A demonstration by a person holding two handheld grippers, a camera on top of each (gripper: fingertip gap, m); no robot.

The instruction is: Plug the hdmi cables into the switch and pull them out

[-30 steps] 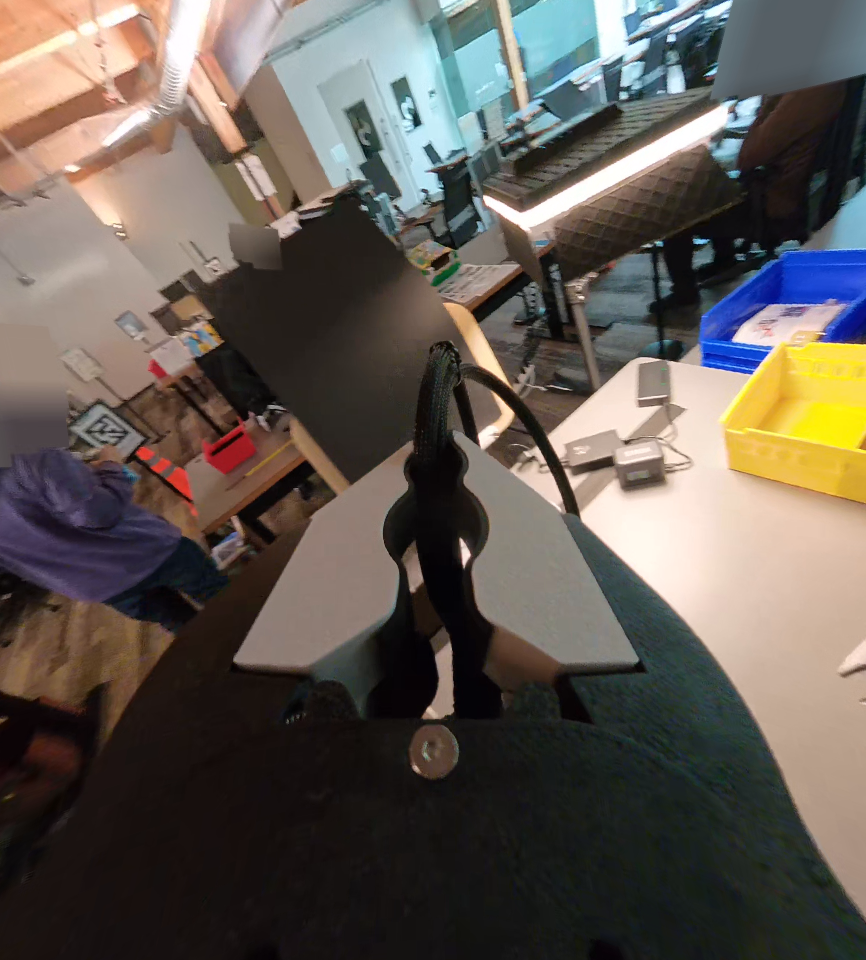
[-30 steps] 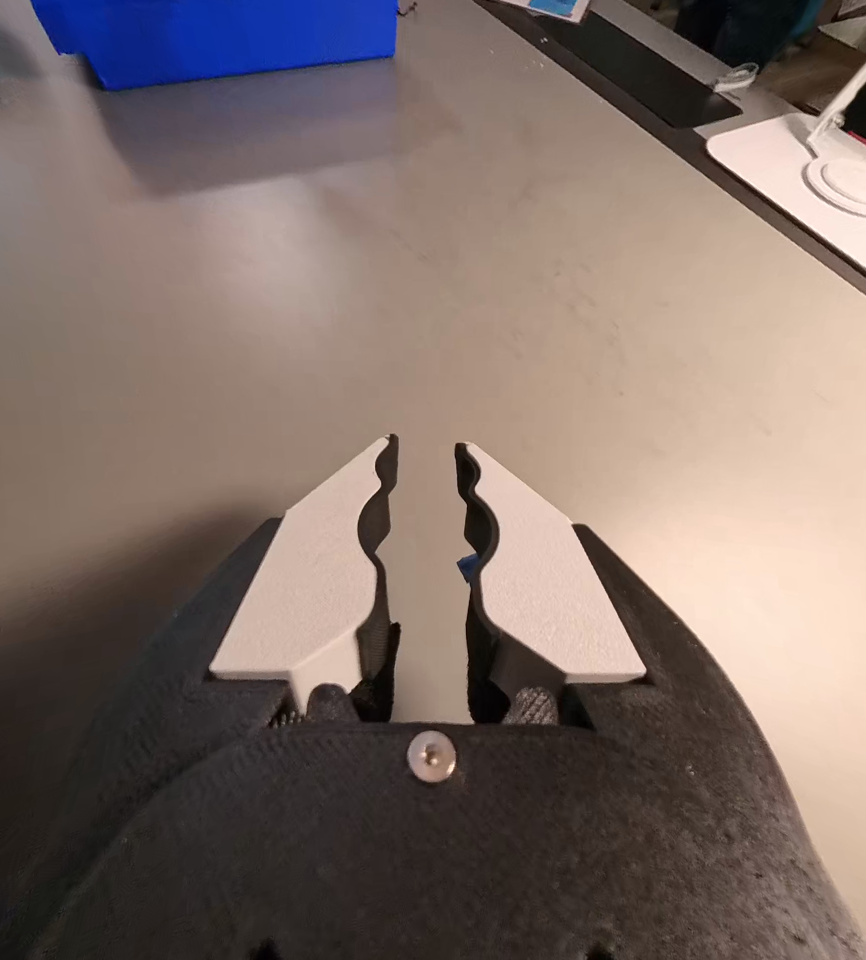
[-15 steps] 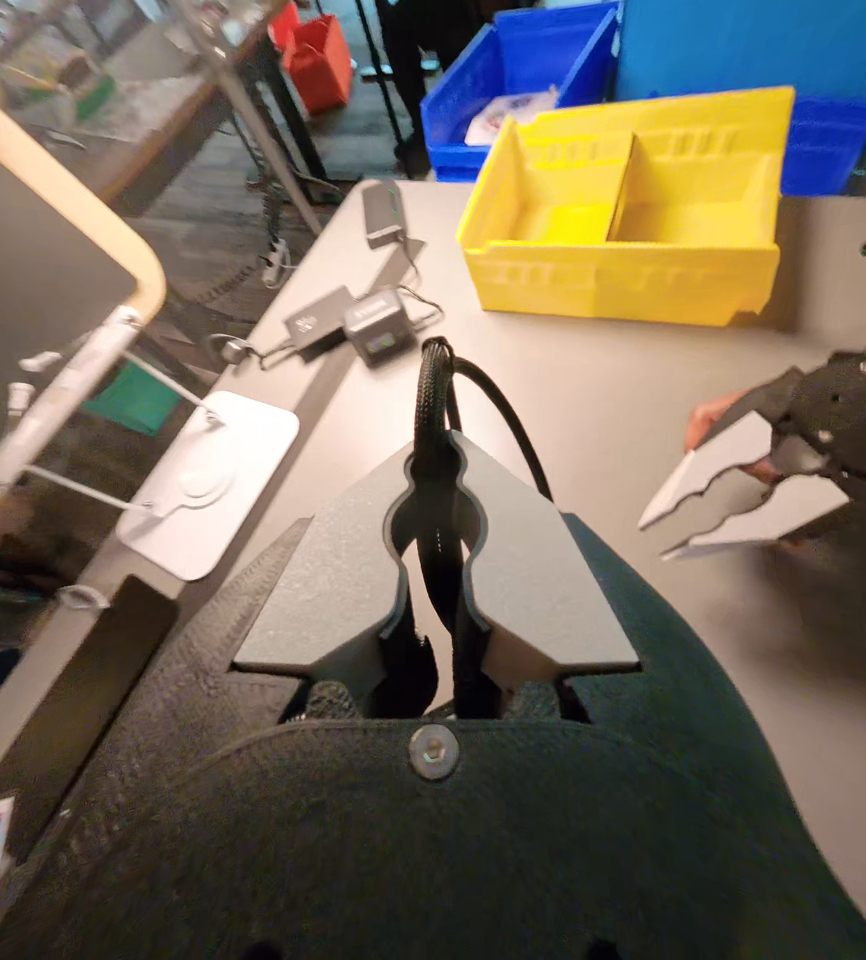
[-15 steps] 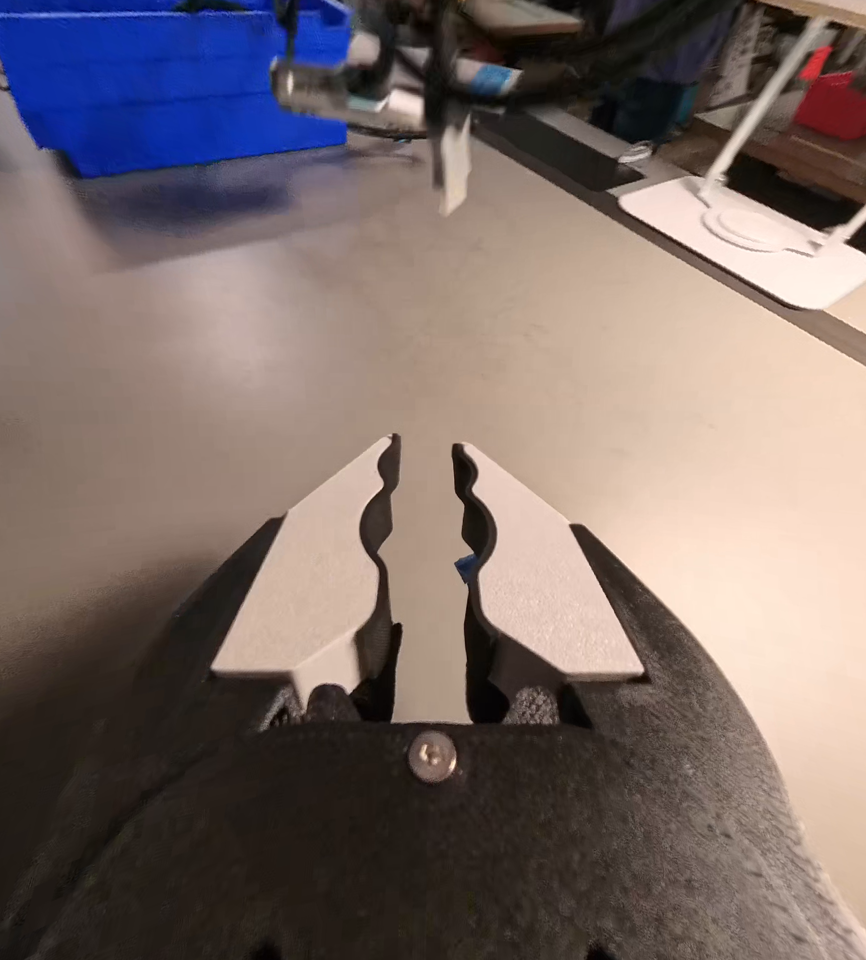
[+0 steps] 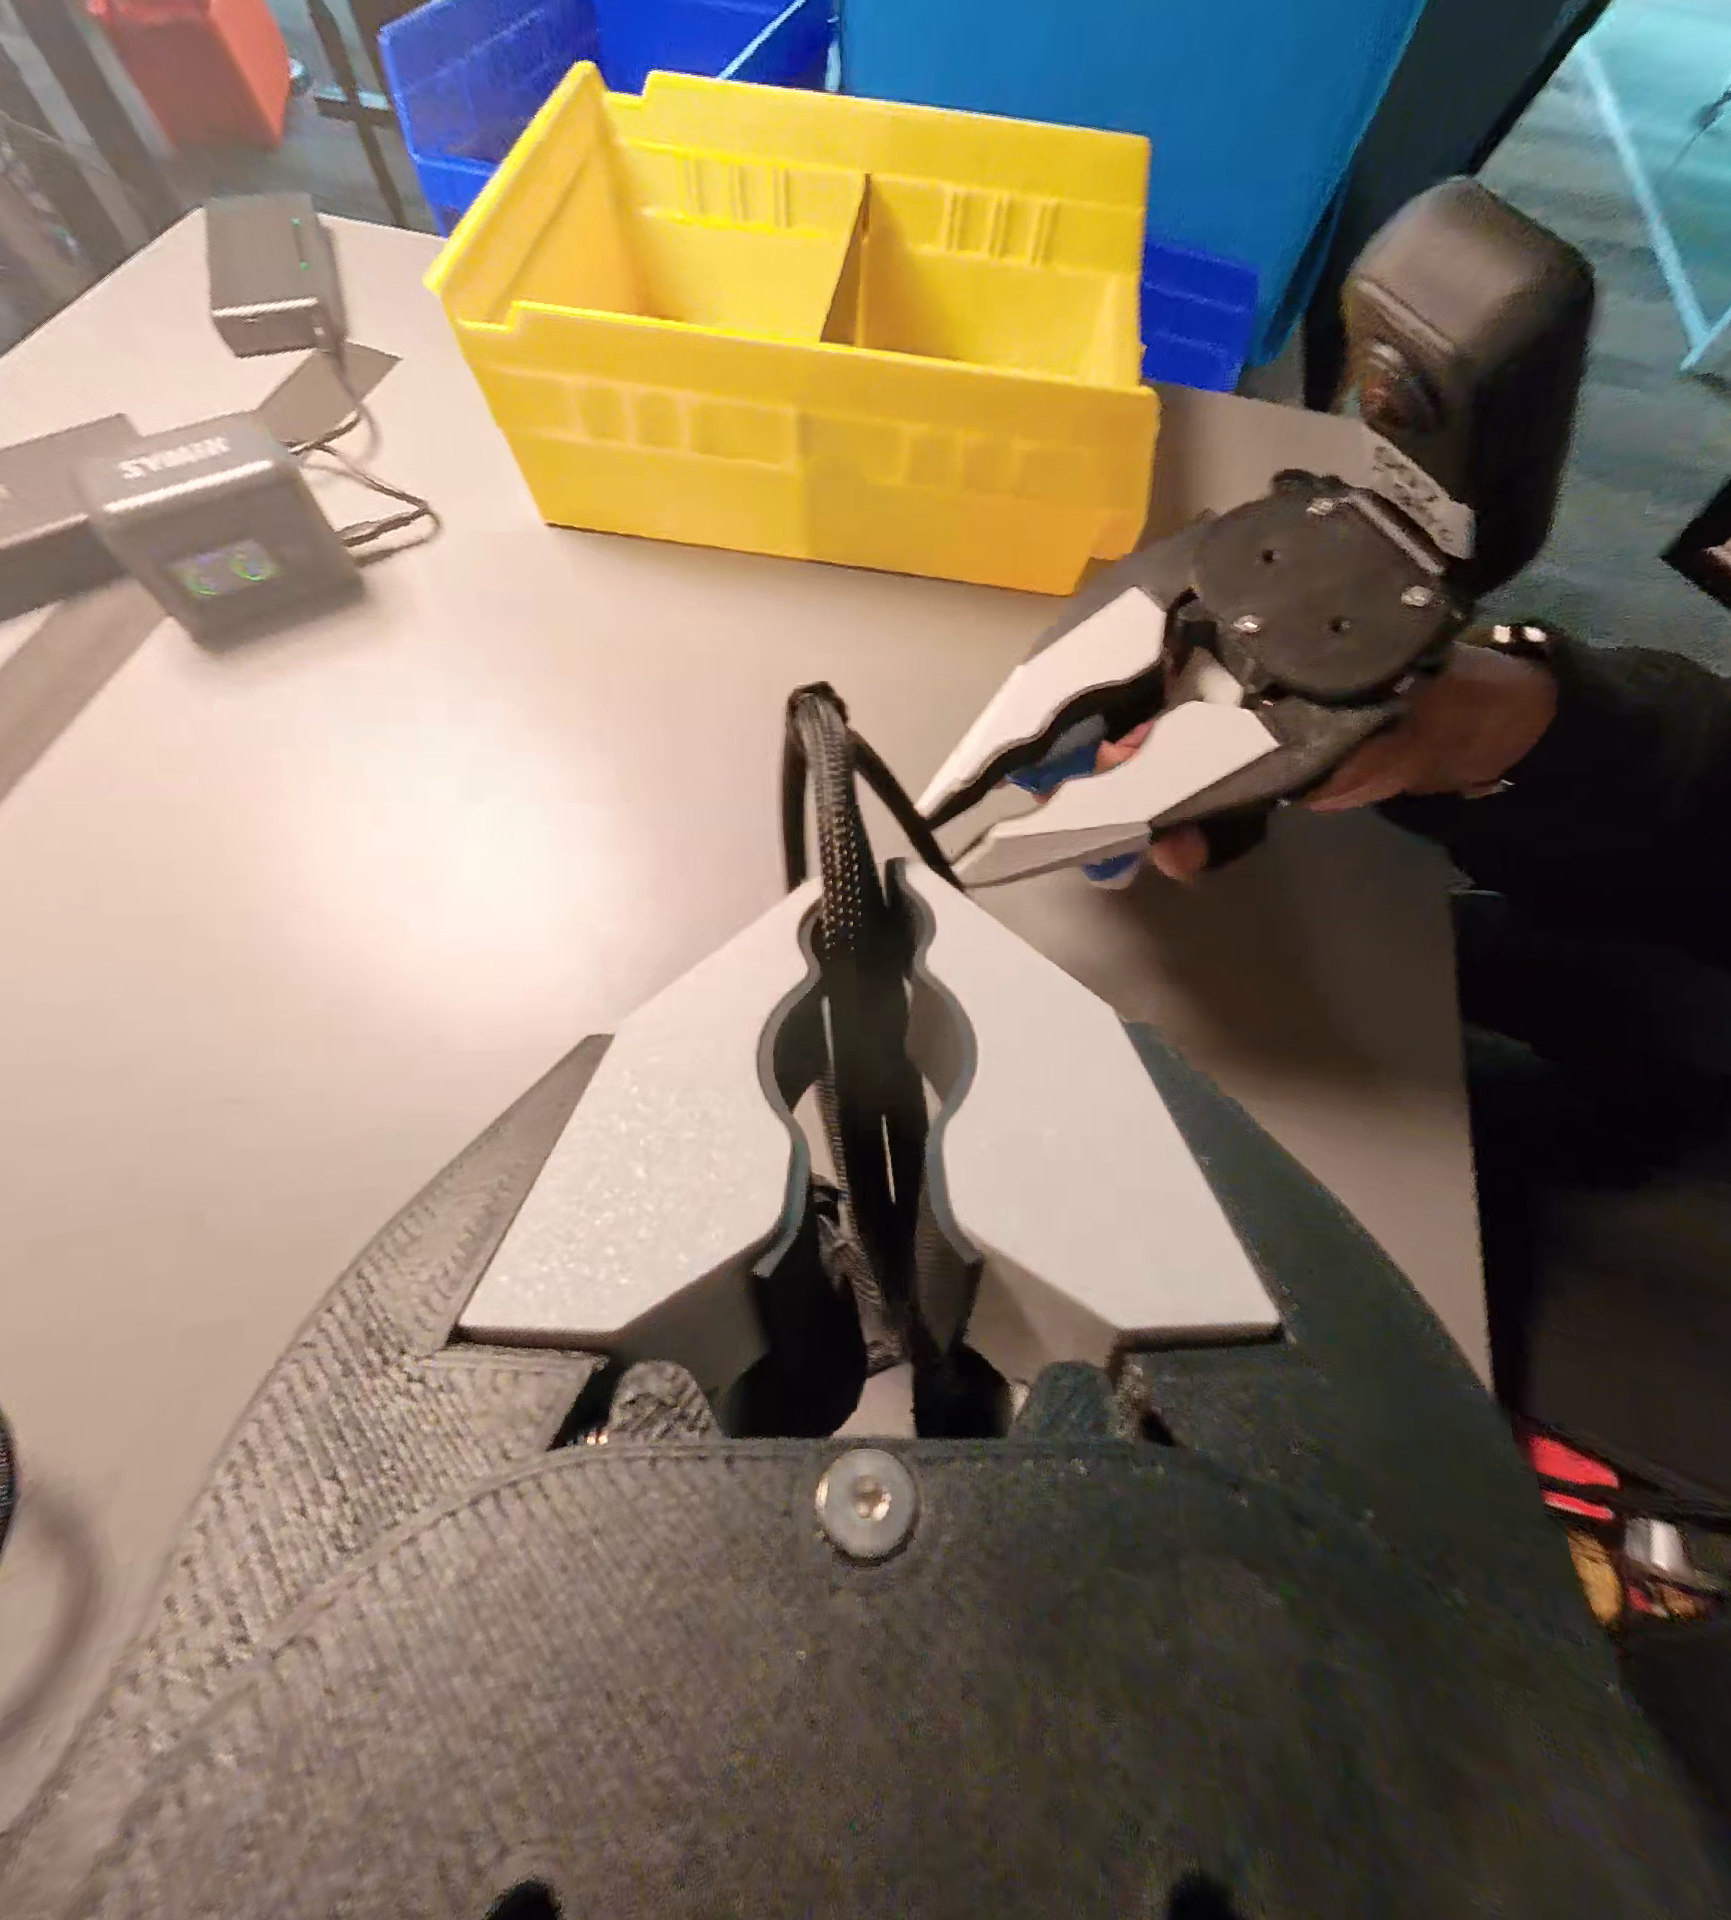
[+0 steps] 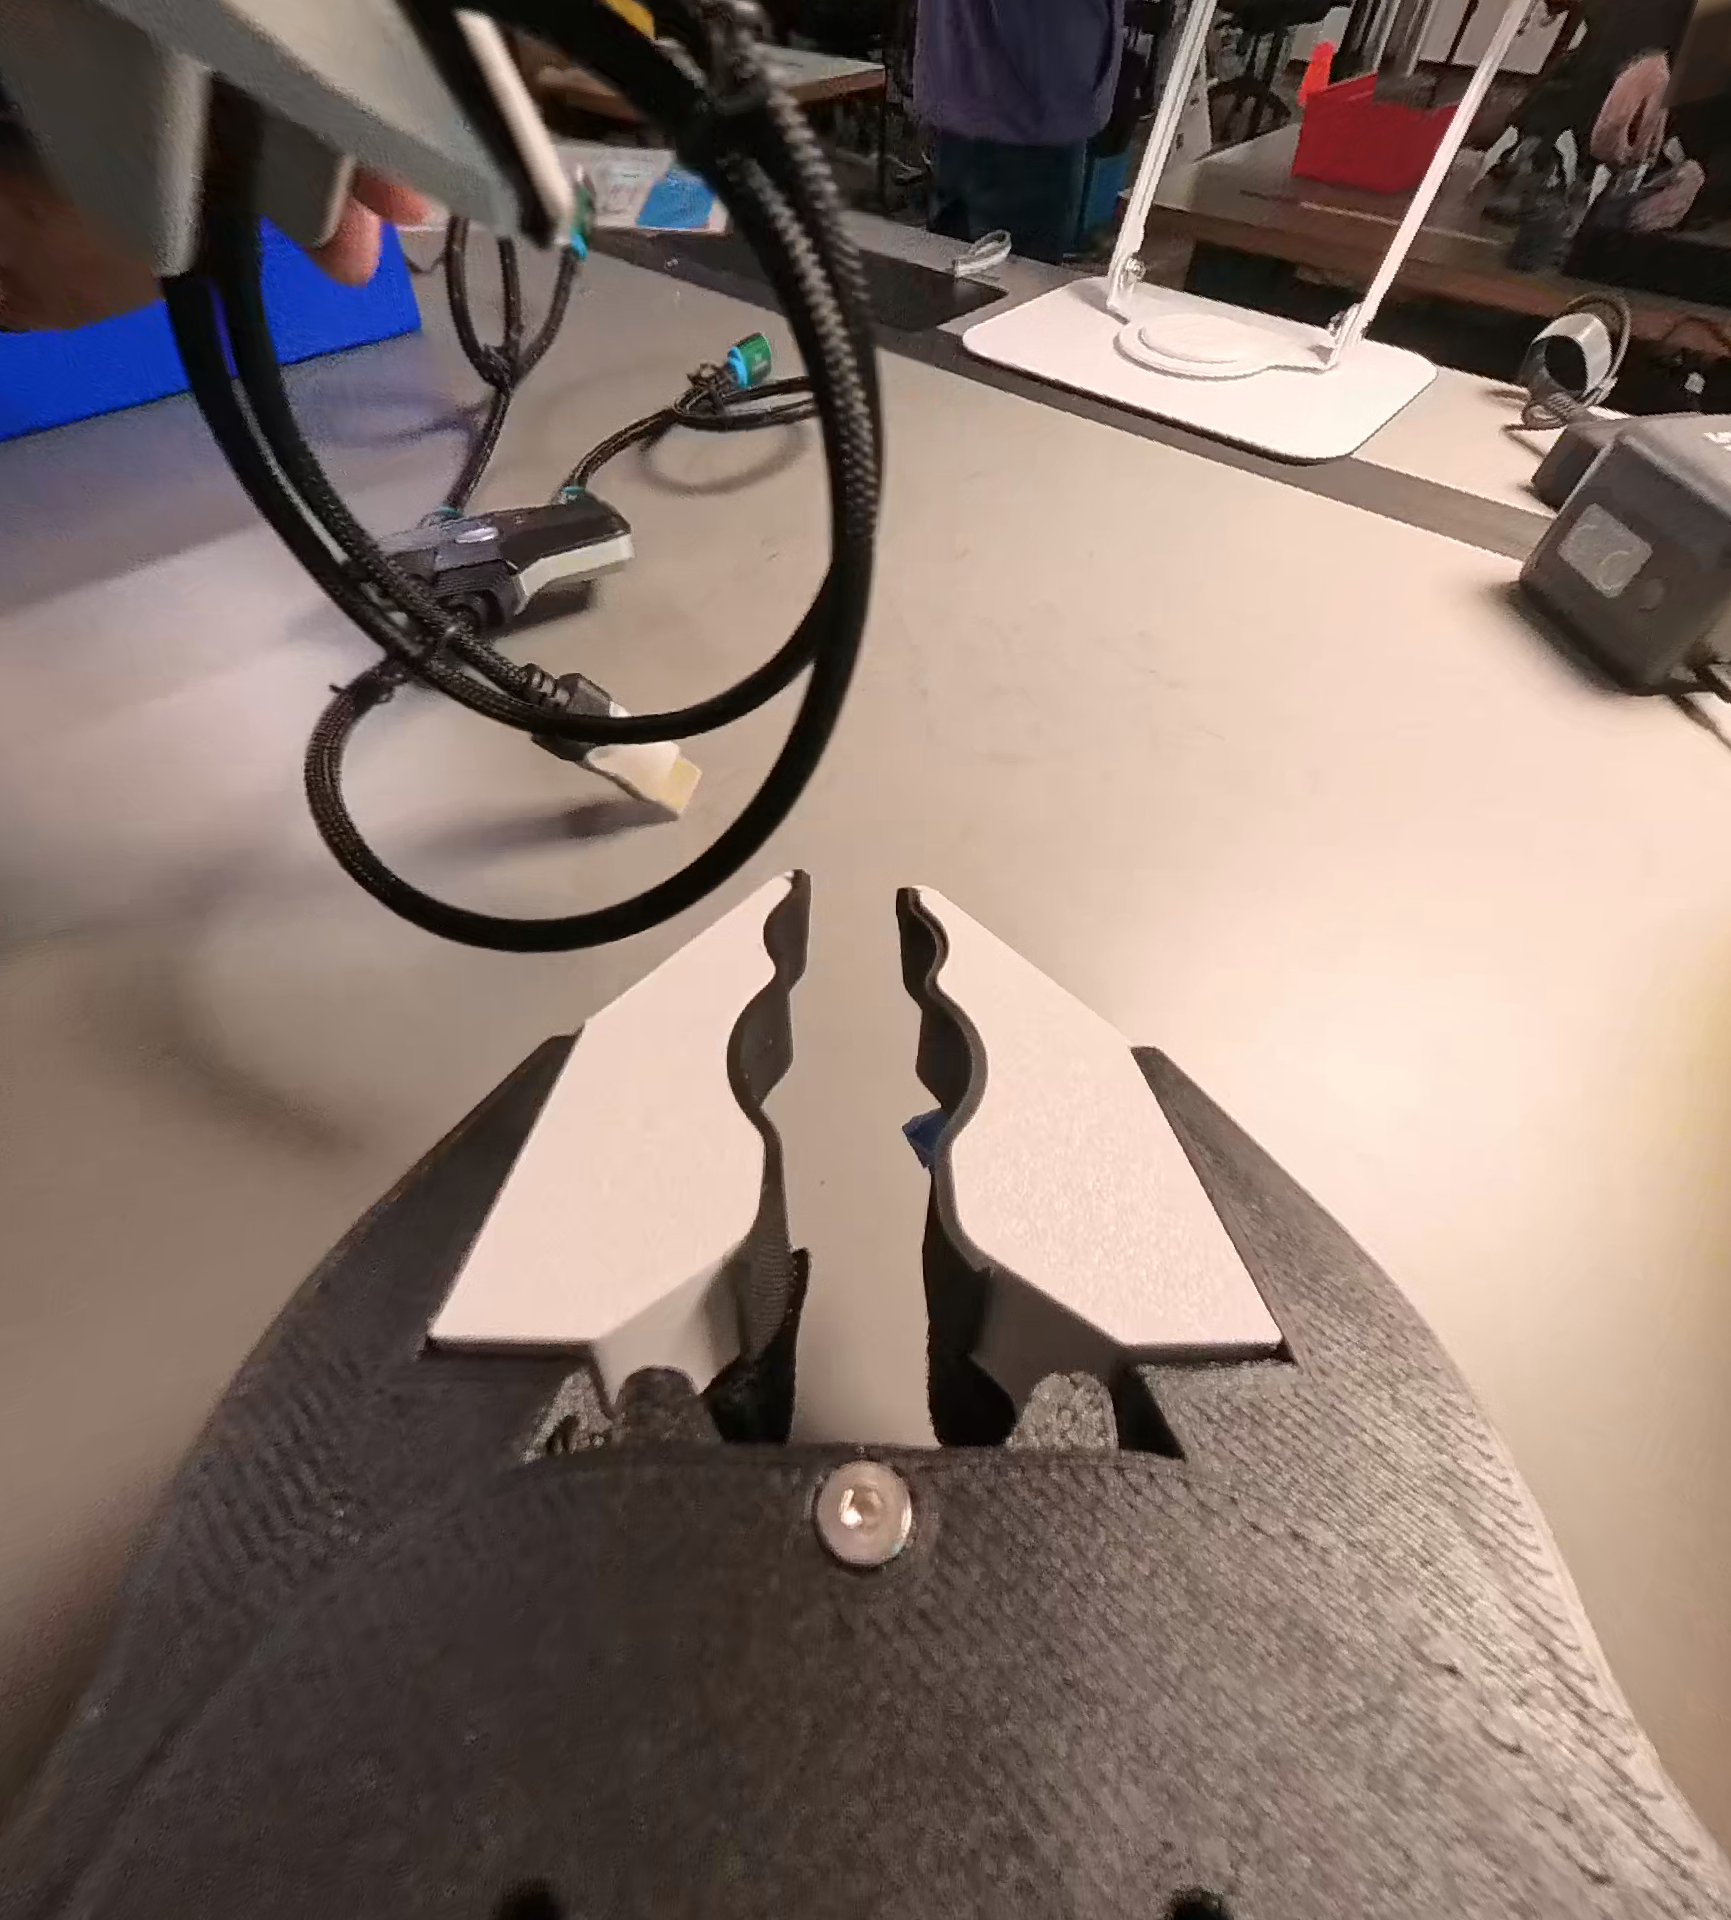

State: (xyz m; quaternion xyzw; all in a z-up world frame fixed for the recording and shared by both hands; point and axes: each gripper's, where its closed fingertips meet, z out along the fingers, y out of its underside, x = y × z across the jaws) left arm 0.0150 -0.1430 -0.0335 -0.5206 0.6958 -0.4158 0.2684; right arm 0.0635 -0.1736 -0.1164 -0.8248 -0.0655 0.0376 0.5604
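Observation:
My left gripper [image 5: 866, 883] is shut on black braided HDMI cables [image 5: 825, 769], which loop up out of its tips above the grey table [image 5: 321, 831]. My right gripper [image 5: 954, 842] is open and empty, with its tips just right of that loop. In the right wrist view, the right gripper [image 6: 853, 883] points at the hanging cables [image 6: 840, 416], held from the upper left by the left gripper [image 6: 487, 177]. A plug with a pale cap [image 6: 637, 764] dangles just above the table. The small black and silver switch [image 6: 518, 556] lies on the table behind it, with cables attached.
A yellow divided bin [image 5: 809, 343] stands at the back with blue bins [image 5: 487, 94] behind it. Grey charger boxes [image 5: 217, 520] with thin wires sit at the left. A white lamp base [image 6: 1204, 364] stands at the table's far edge. A person's sleeve [image 5: 1671, 831] is at the right. My right fingertips sit around 11 cm from my left ones.
My left gripper has swung down and right over the table, carrying the cables close to the right gripper. The hanging cables, plug and switch have come into the right wrist view.

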